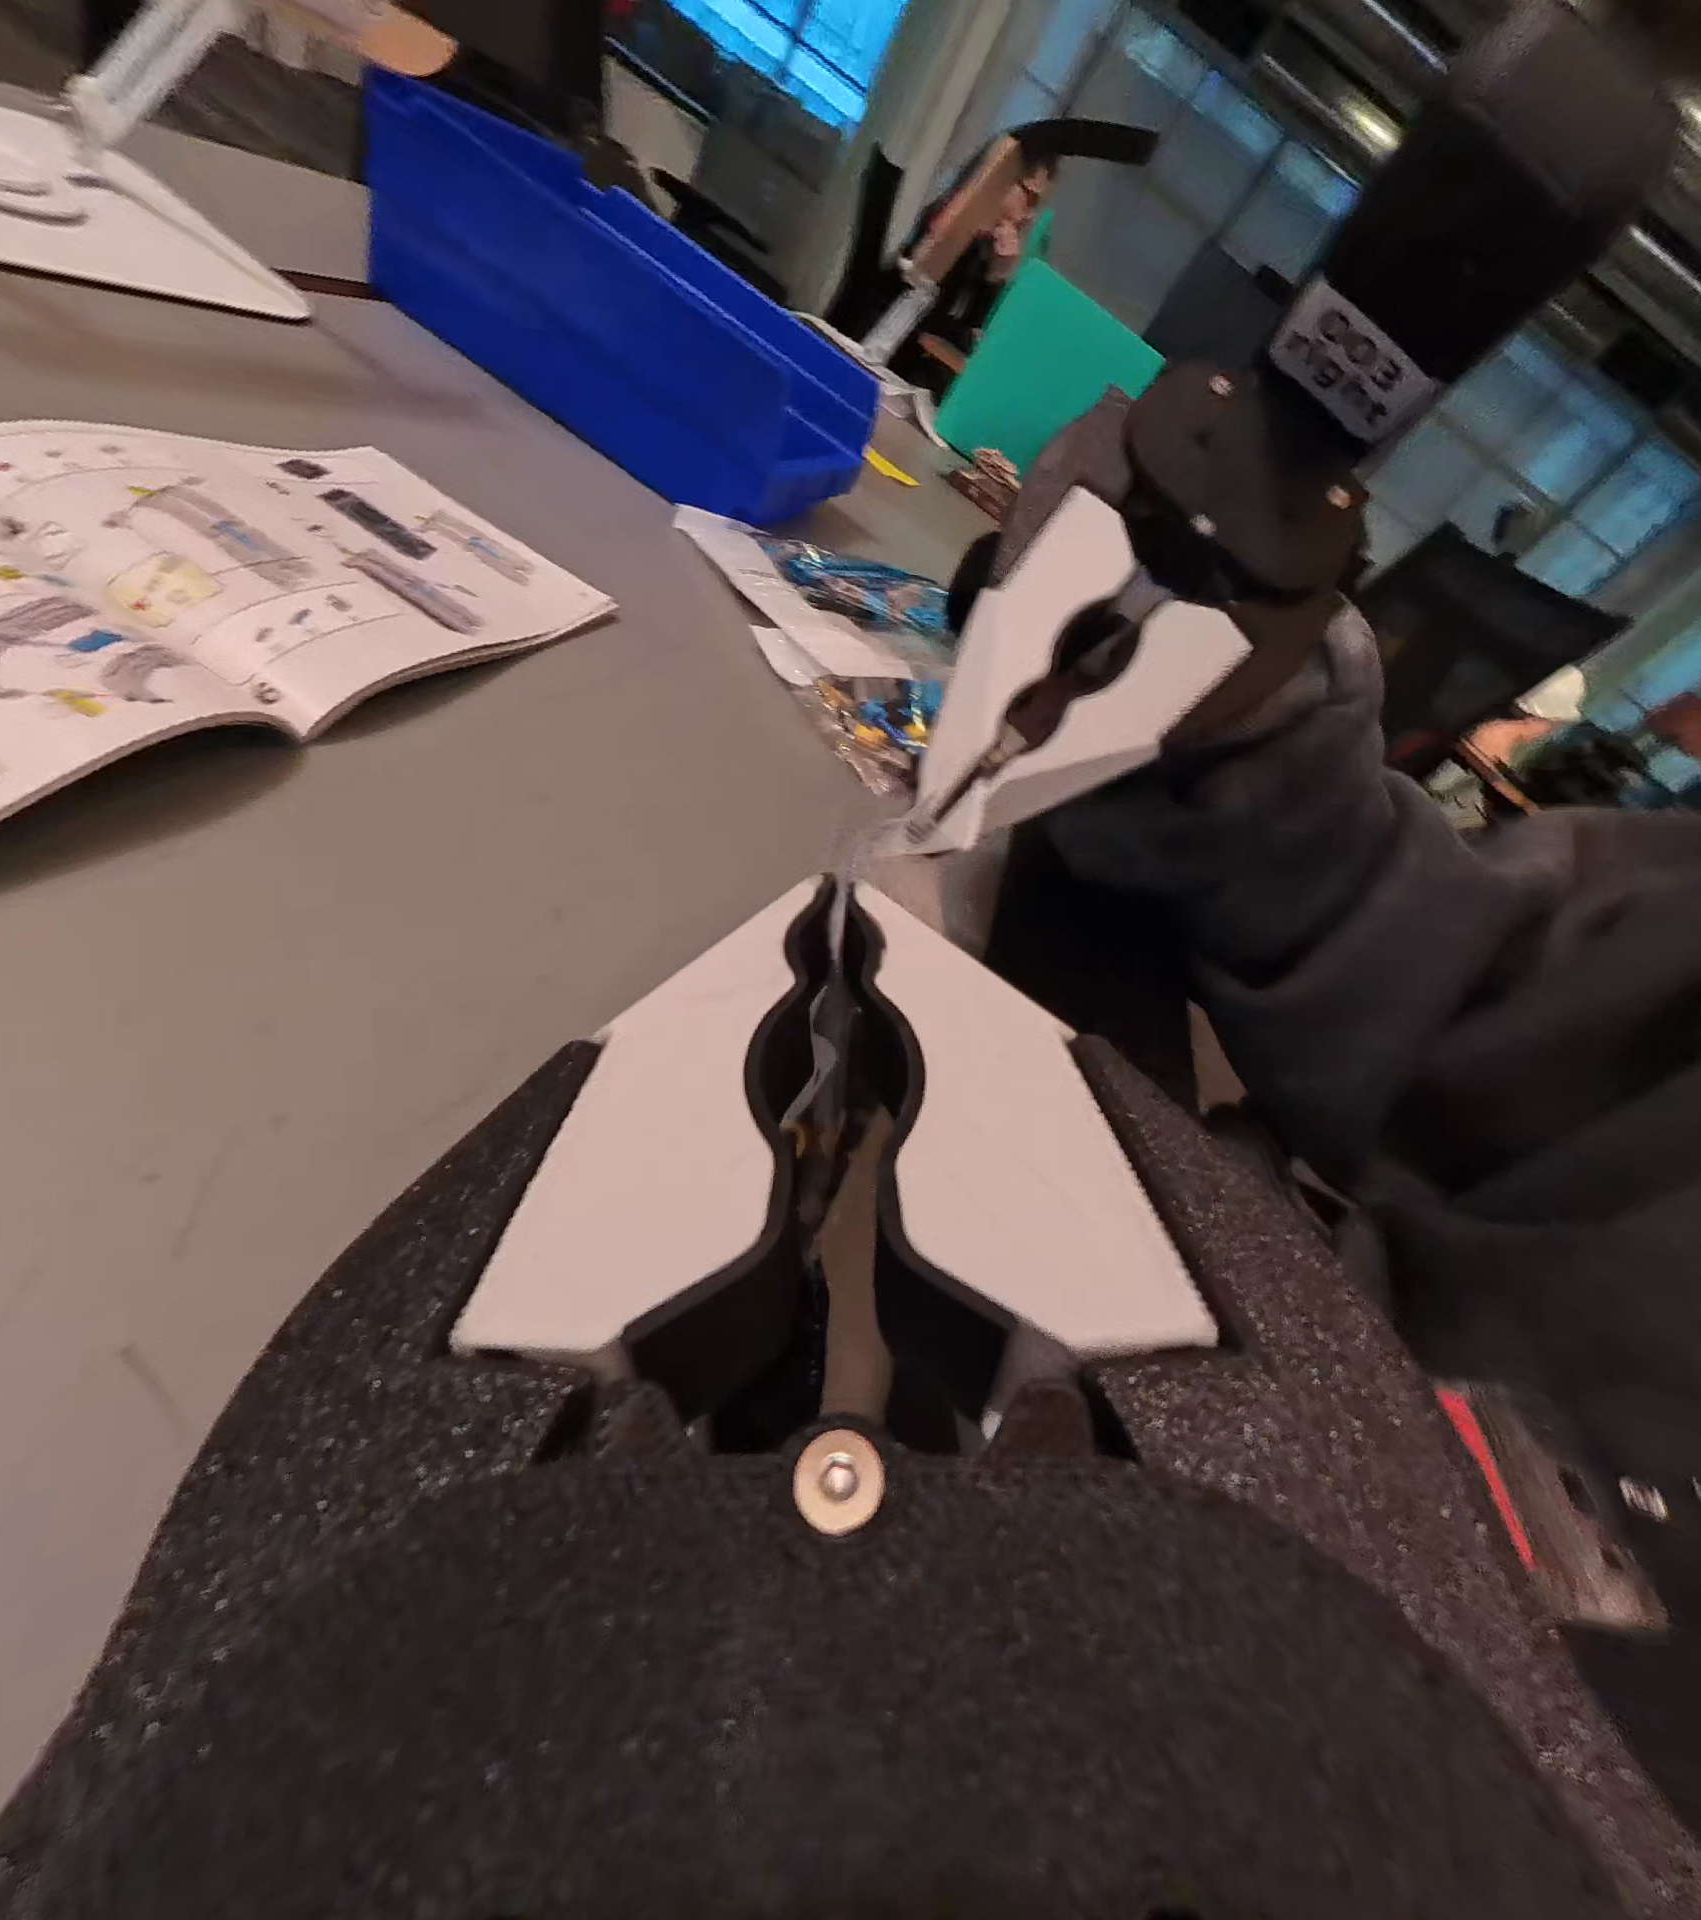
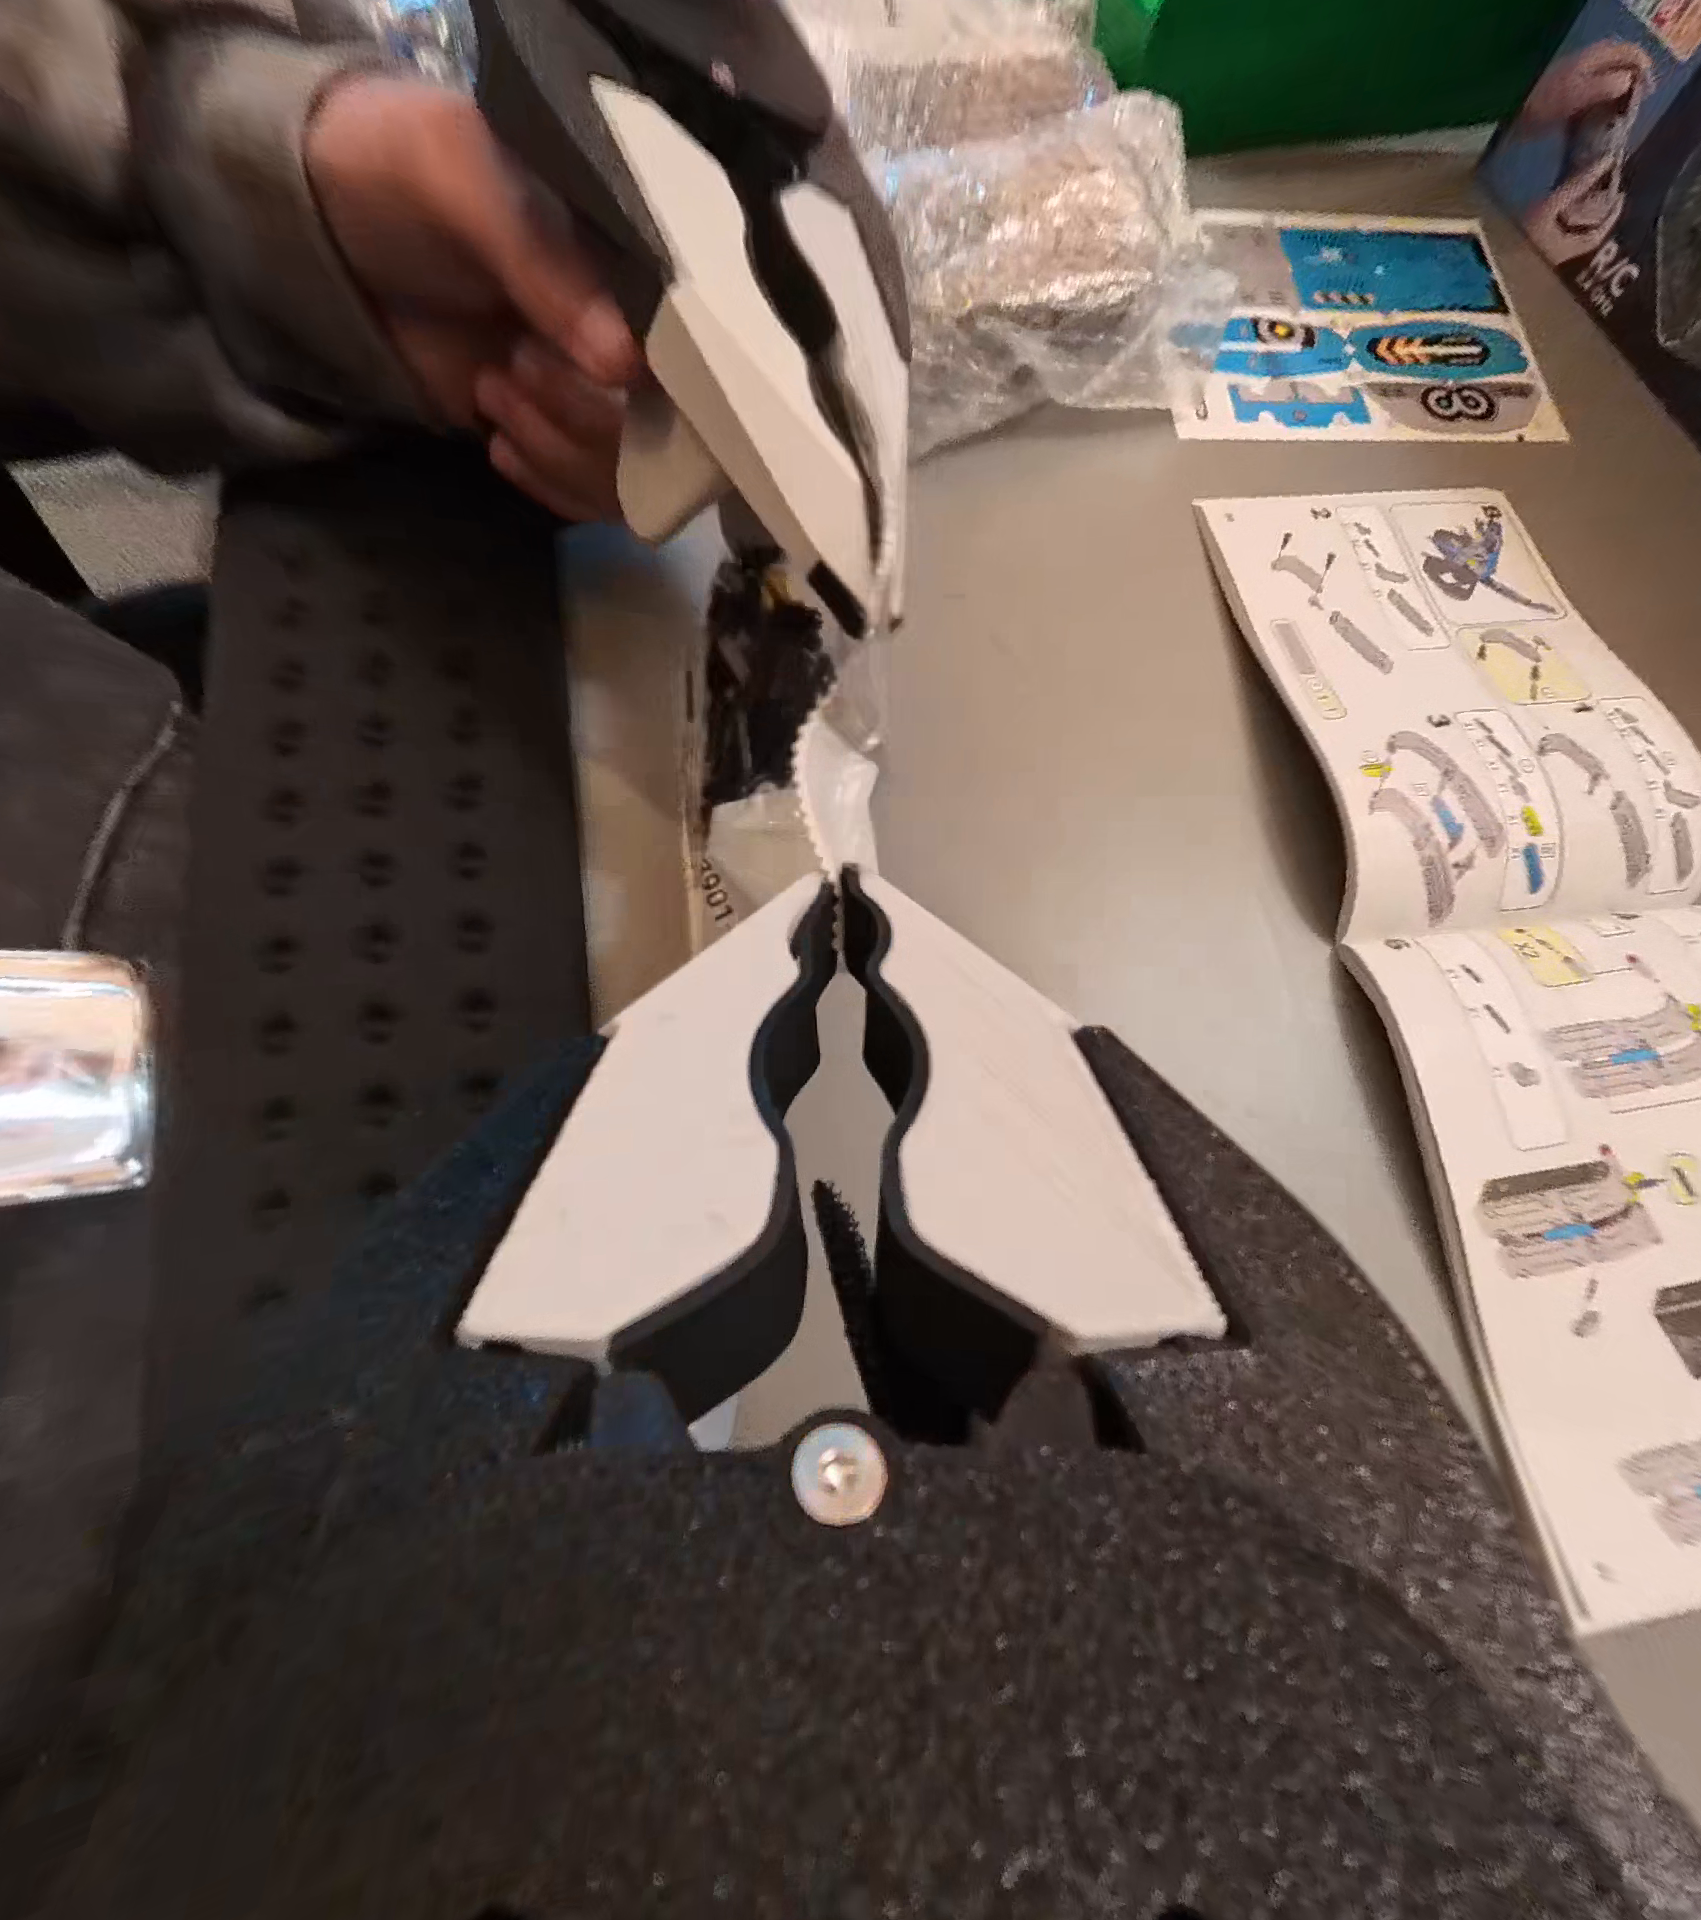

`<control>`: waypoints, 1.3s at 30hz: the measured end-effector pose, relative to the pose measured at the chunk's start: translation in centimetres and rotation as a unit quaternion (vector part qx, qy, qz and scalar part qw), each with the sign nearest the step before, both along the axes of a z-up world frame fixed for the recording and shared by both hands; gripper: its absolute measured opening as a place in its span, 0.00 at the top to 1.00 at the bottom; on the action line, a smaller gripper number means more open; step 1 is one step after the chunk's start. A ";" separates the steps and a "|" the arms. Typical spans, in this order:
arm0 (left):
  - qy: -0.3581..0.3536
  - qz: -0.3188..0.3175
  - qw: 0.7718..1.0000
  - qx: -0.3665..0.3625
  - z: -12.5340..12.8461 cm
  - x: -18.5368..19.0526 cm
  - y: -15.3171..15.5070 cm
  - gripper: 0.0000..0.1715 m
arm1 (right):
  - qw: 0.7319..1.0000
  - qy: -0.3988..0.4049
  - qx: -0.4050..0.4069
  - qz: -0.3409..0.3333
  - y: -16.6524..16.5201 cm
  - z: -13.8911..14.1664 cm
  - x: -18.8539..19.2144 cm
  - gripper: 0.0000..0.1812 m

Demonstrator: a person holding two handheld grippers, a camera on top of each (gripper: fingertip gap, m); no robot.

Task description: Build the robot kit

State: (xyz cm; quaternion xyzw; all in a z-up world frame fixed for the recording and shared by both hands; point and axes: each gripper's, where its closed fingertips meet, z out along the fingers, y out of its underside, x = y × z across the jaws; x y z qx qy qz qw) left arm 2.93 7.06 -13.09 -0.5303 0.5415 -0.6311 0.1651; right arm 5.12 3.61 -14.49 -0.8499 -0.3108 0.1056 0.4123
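Left gripper, mine, pinches one edge of a clear bag above the table, tilted up toward the right gripper, clamped on the bag too. Motion blur hides how deep the bite is; thin film could slip.

Right gripper grips the bag's serrated edge beside the booklet; pulled apart, the film might tear and spill the parts. My hand angles the left gripper downward.

The right gripper at frame center pinches a clear plastic bag of small black pieces. The left gripper above pinches it too. An open booklet lies at right.
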 end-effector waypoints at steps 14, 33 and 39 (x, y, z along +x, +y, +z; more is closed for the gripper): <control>0.030 -0.120 0.954 0.274 -0.5 1.2 -2.7 1.00 | 0.998 -0.067 0.004 -0.004 -0.7 0.7 0.3 1.00; 0.162 0.044 0.985 -0.041 -6.2 6.5 -0.3 1.00 | 0.841 -0.497 0.165 -0.136 1.4 -4.1 0.9 1.00; 0.165 0.170 0.971 -0.013 -7.0 7.5 2.7 1.00 | 0.880 -0.424 0.171 -0.127 1.7 -4.8 -0.9 1.00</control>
